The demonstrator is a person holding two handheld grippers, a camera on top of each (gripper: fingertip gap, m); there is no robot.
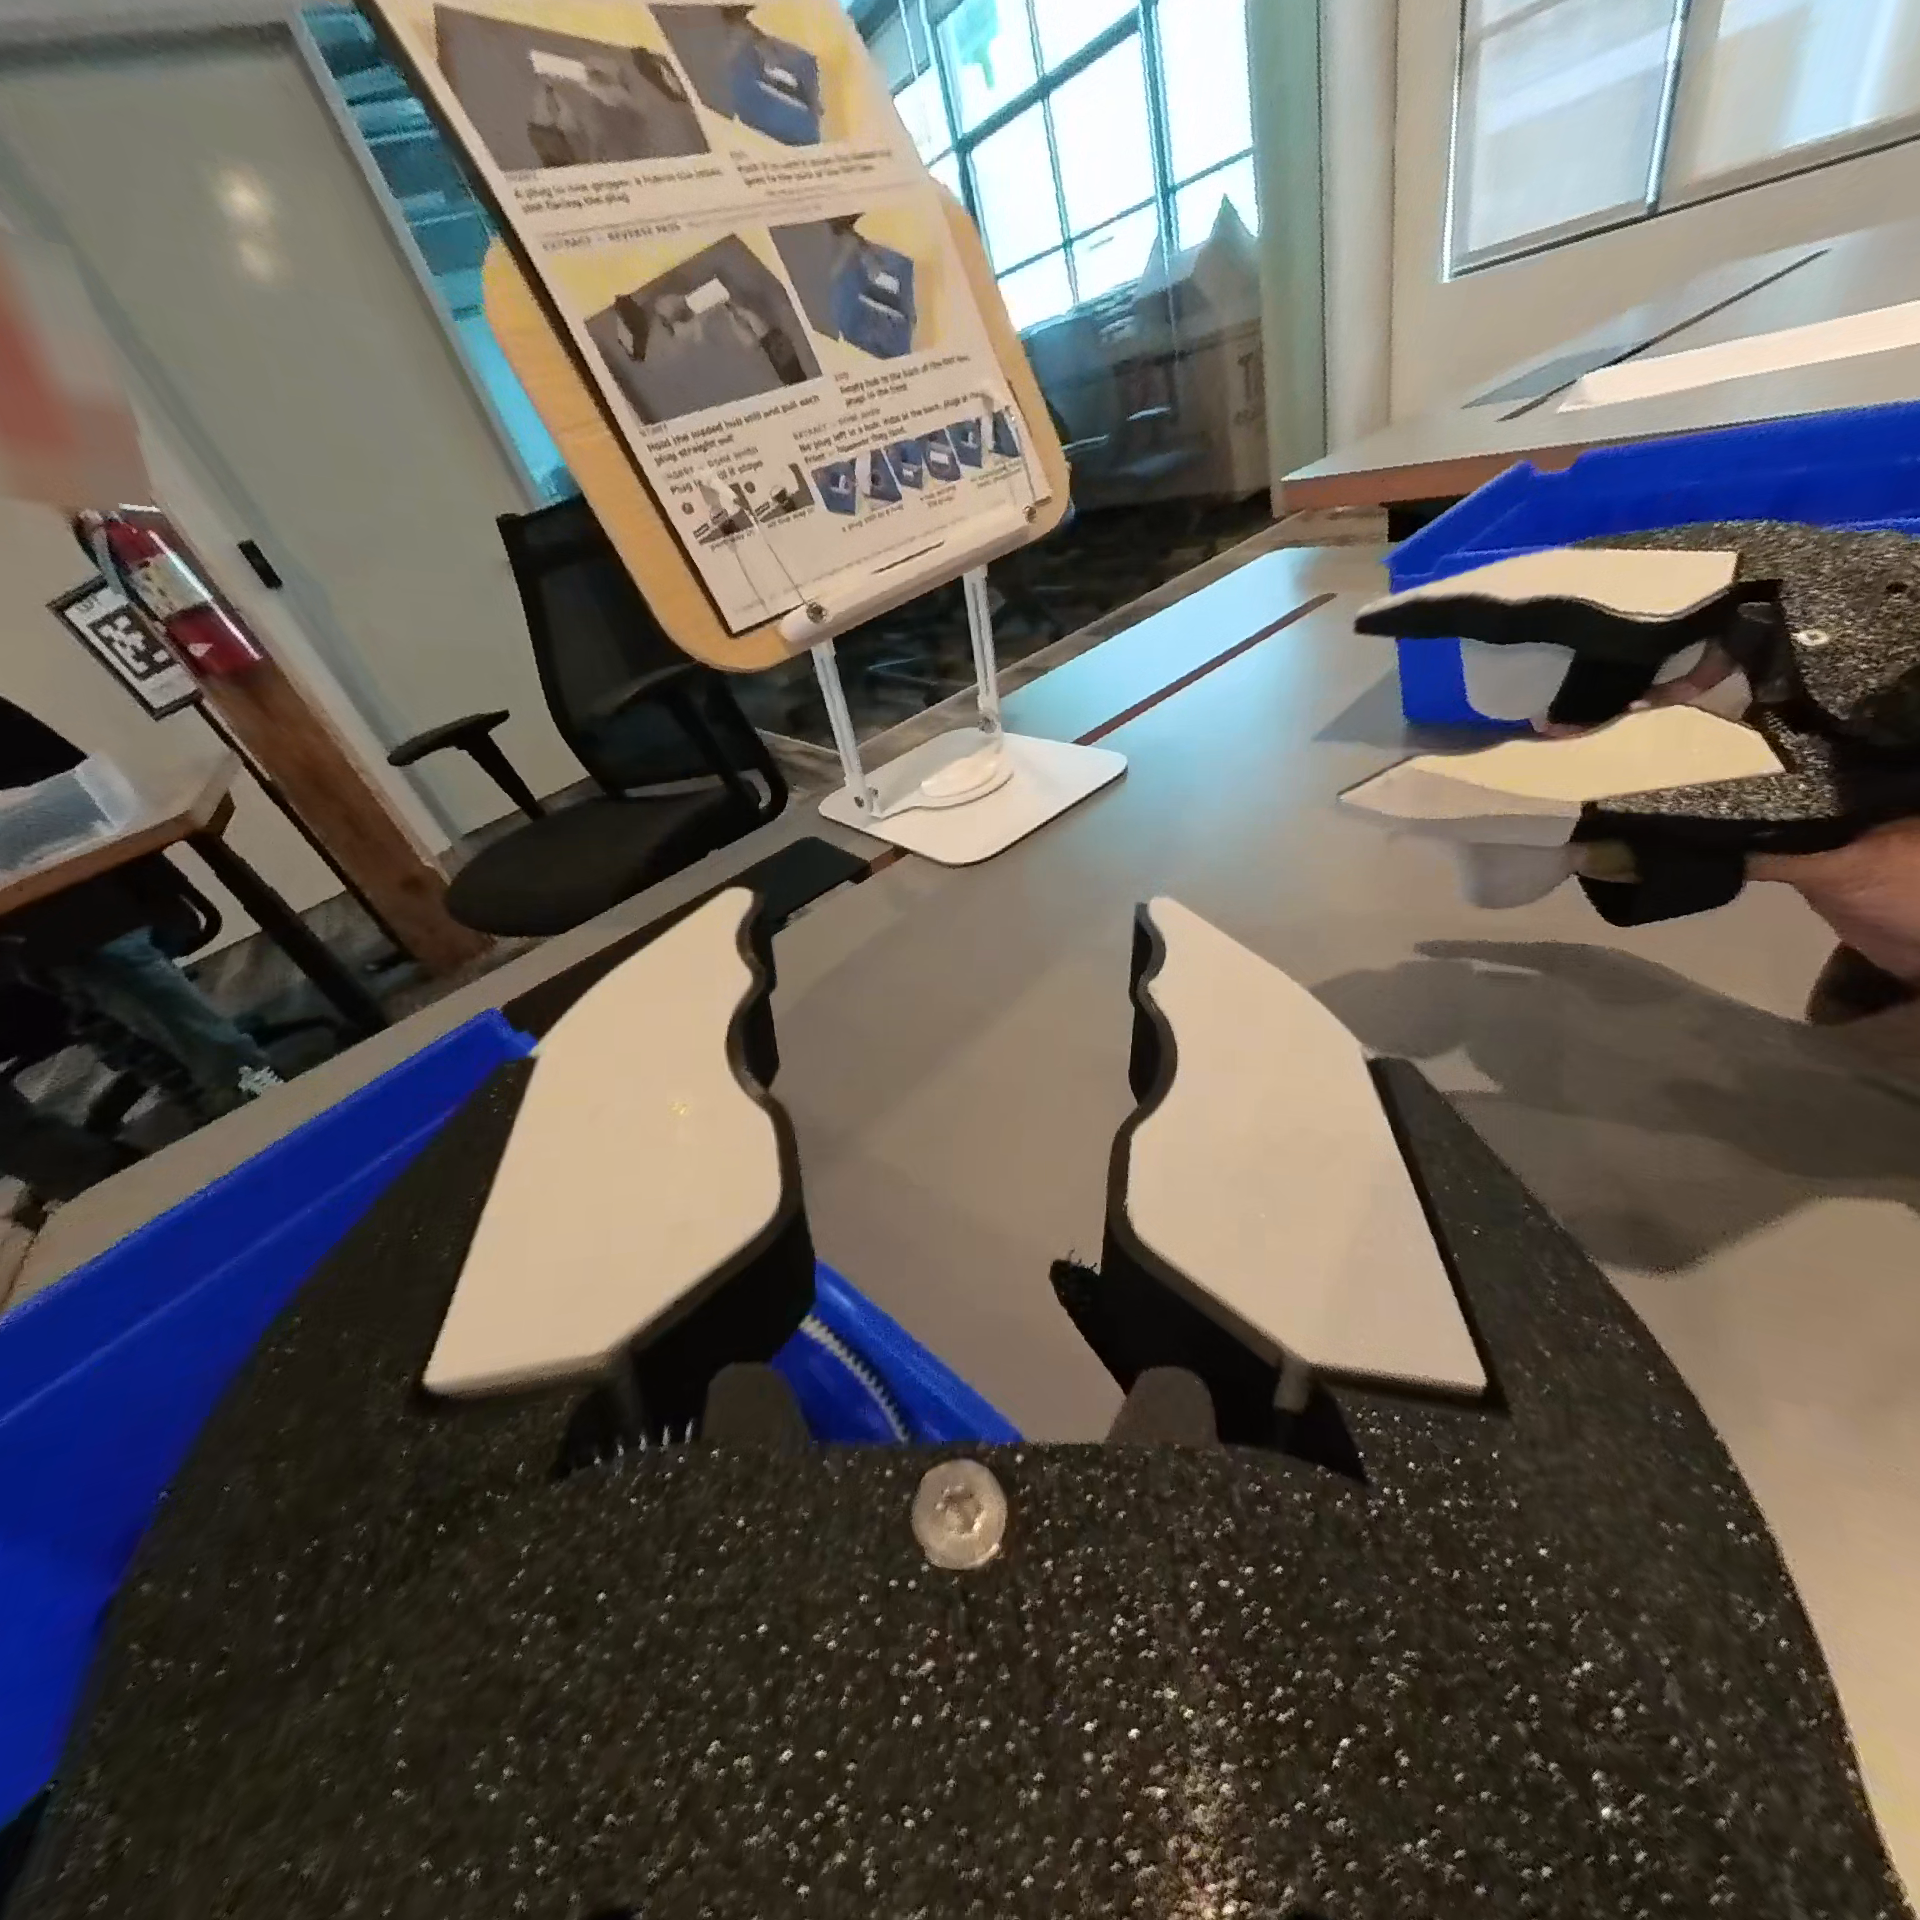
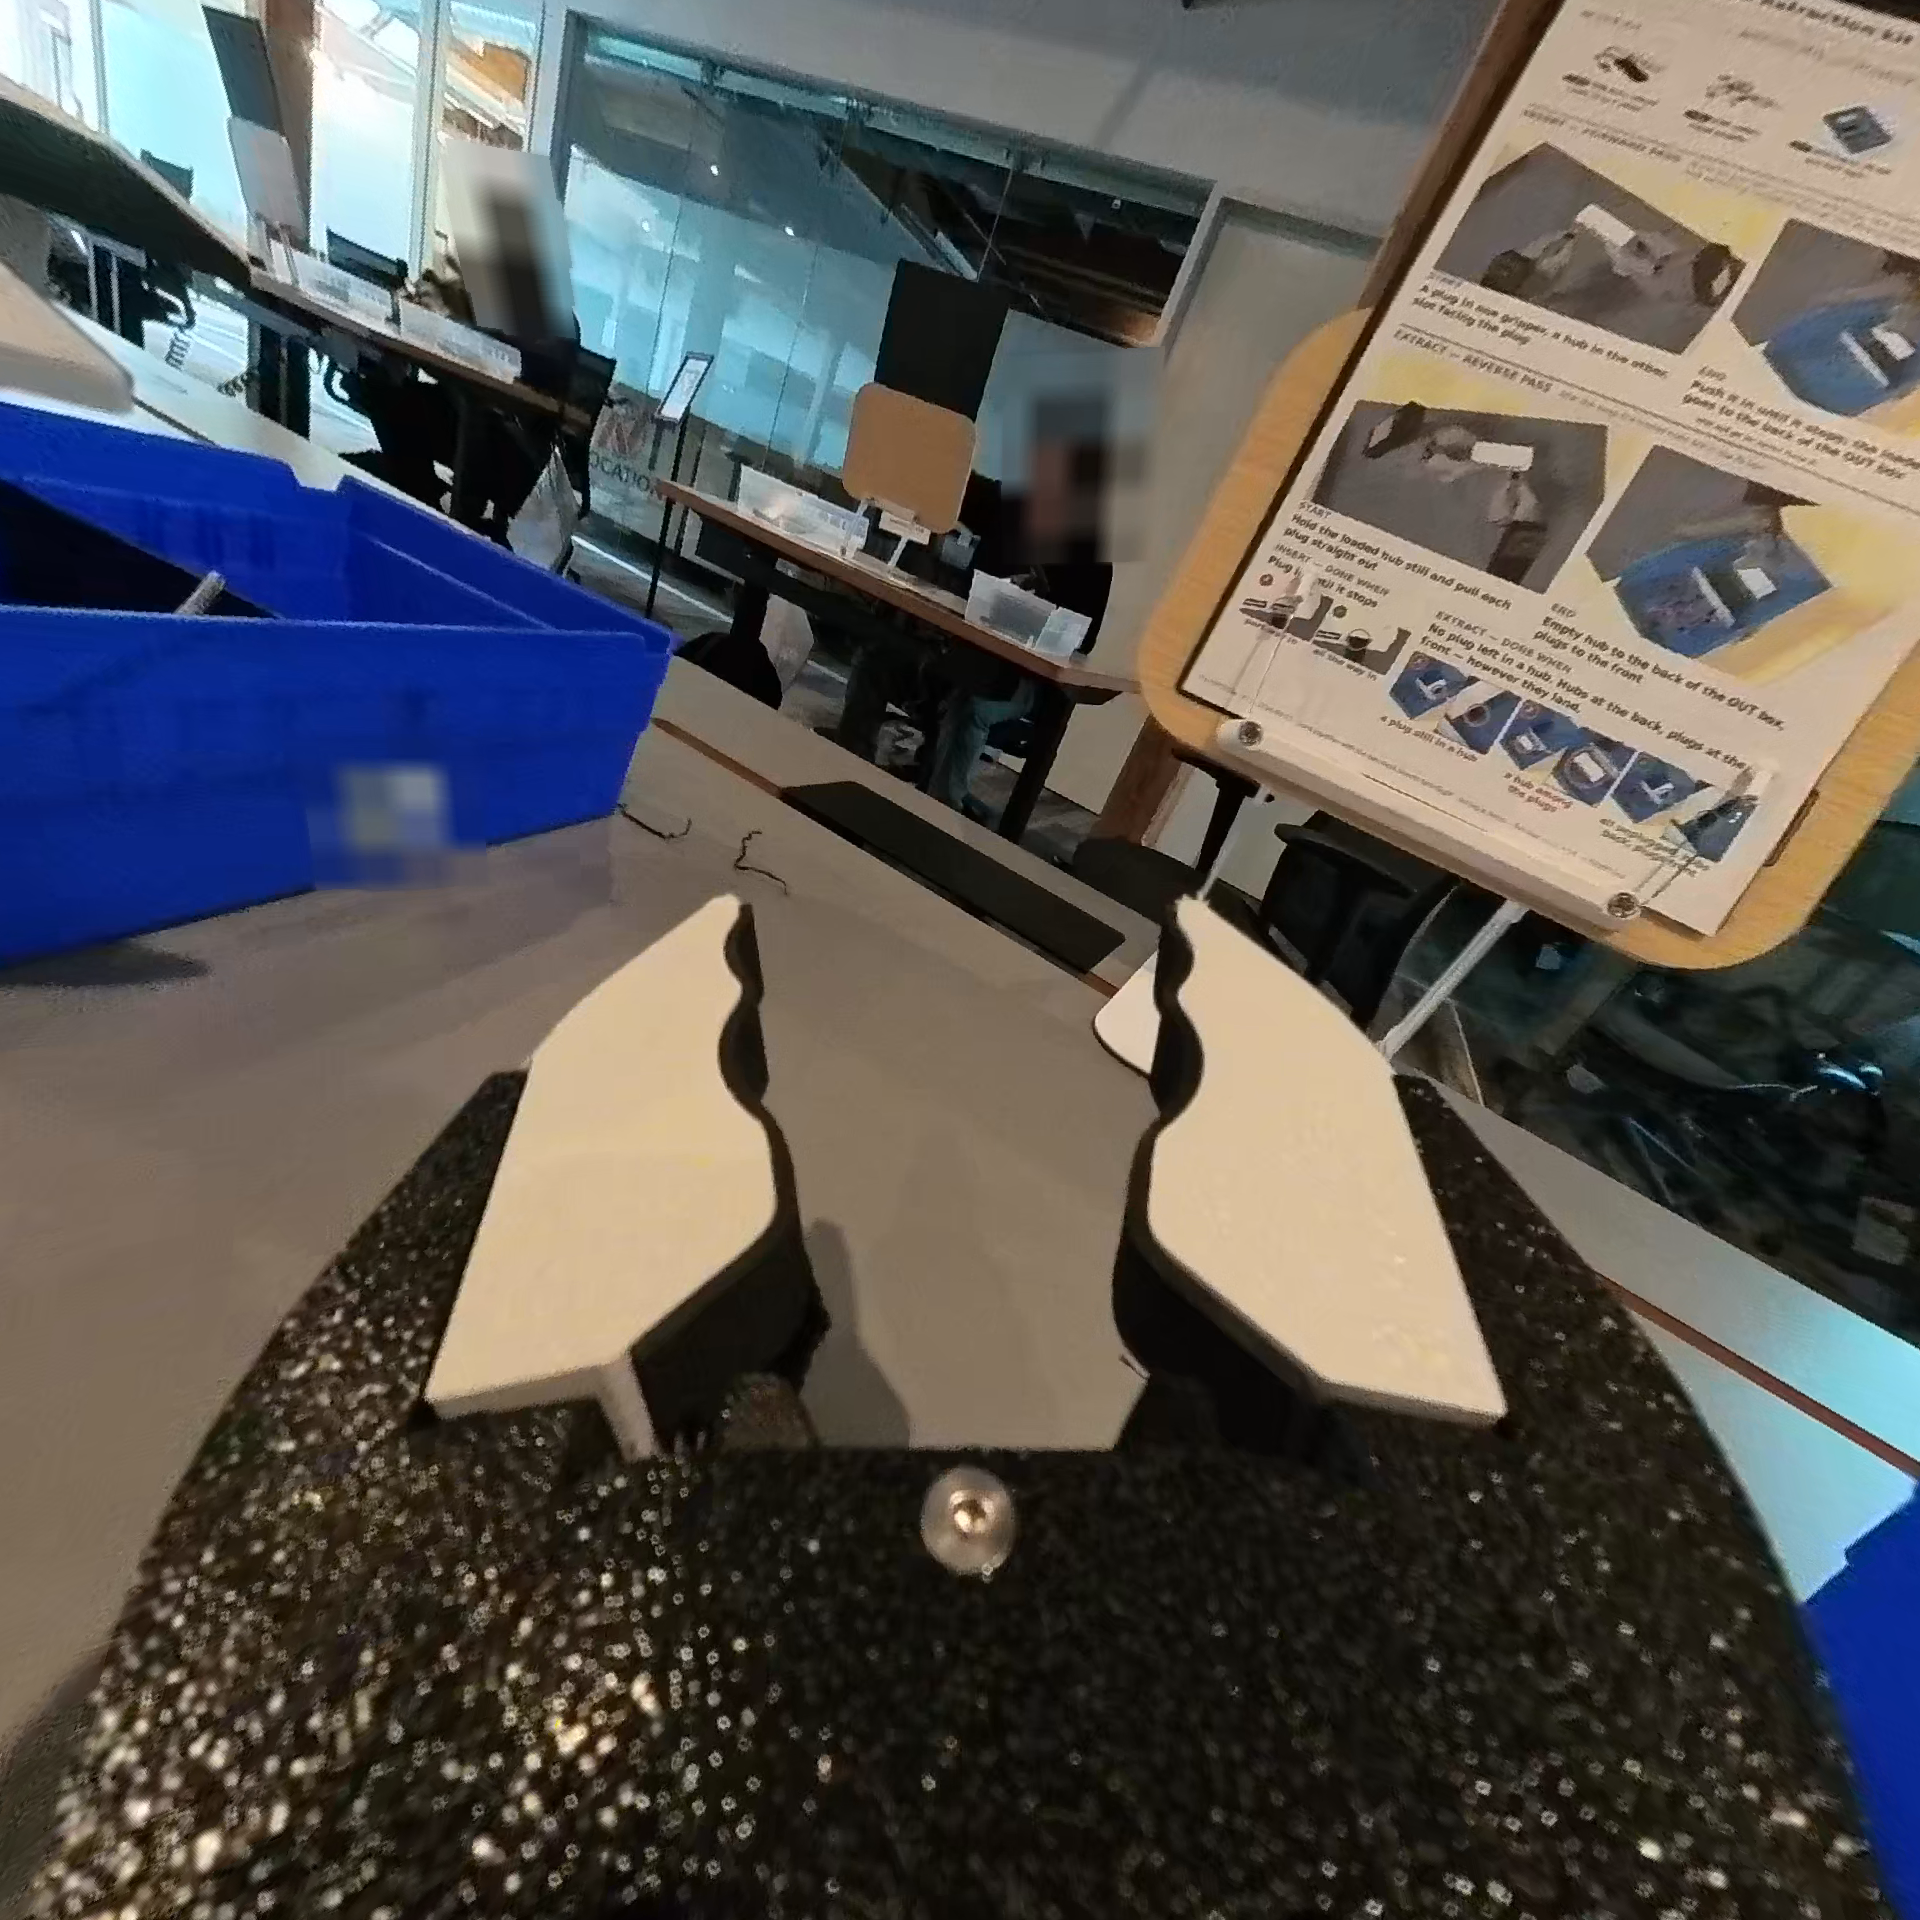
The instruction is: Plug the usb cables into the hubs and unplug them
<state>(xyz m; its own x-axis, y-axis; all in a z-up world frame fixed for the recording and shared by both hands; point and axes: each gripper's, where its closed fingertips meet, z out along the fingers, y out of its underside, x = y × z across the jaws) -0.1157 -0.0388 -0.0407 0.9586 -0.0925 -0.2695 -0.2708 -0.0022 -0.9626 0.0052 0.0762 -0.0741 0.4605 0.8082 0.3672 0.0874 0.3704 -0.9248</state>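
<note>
Both grippers, left point(image 1: 951, 914) and right point(image 2: 961, 914), gape empty above the grey worktop point(image 1: 987, 1091); step looks like pickup, next reaching into a blue bin point(image 2: 312, 707) beside them.

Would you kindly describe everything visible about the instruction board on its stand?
The instruction board is a rounded, light wooden panel, tilted back, carrying a white printed sheet with photos held by a white clip bar at its lower edge. Thin white legs join it to a flat white base resting on the grey table. Neither gripper touches it.
</note>
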